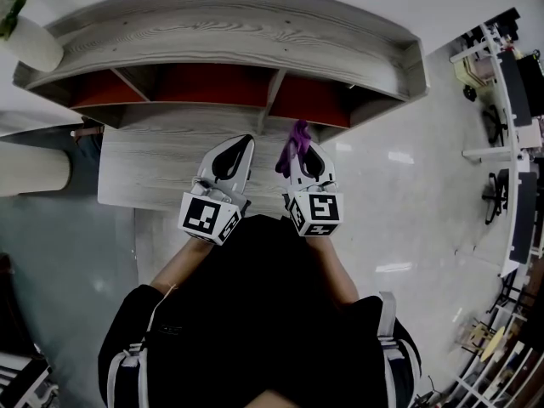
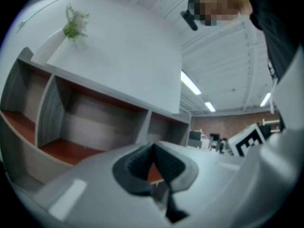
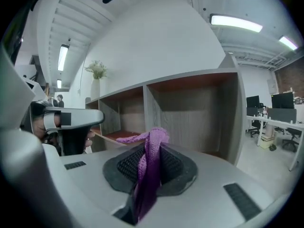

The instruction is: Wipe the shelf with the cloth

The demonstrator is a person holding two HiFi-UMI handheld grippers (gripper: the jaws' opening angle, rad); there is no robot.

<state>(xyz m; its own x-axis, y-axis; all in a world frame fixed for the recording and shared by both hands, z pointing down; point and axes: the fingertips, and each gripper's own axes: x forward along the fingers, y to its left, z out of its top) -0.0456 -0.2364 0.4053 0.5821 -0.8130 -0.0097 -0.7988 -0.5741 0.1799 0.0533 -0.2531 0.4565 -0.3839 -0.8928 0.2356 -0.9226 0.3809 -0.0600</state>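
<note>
A grey wooden shelf [image 1: 229, 36] with red-floored compartments stands before me, and a lower grey ledge [image 1: 144, 164] juts out in front of it. My right gripper [image 1: 299, 145] is shut on a purple cloth [image 1: 294, 143], which sticks up from between its jaws [image 3: 151, 148]. It hovers over the ledge, just in front of the right compartment [image 1: 310, 100]. My left gripper [image 1: 240, 148] hangs beside it to the left, shut, with nothing held [image 2: 153, 163]. The shelf's compartments [image 2: 90, 127] fill the left gripper view.
A white vase with a plant [image 1: 25, 36] stands on the shelf's top at the far left. Glossy floor [image 1: 399, 185] lies to the right, with desks and office chairs [image 1: 501, 117] beyond. A white round post [image 1: 30, 168] is at the left.
</note>
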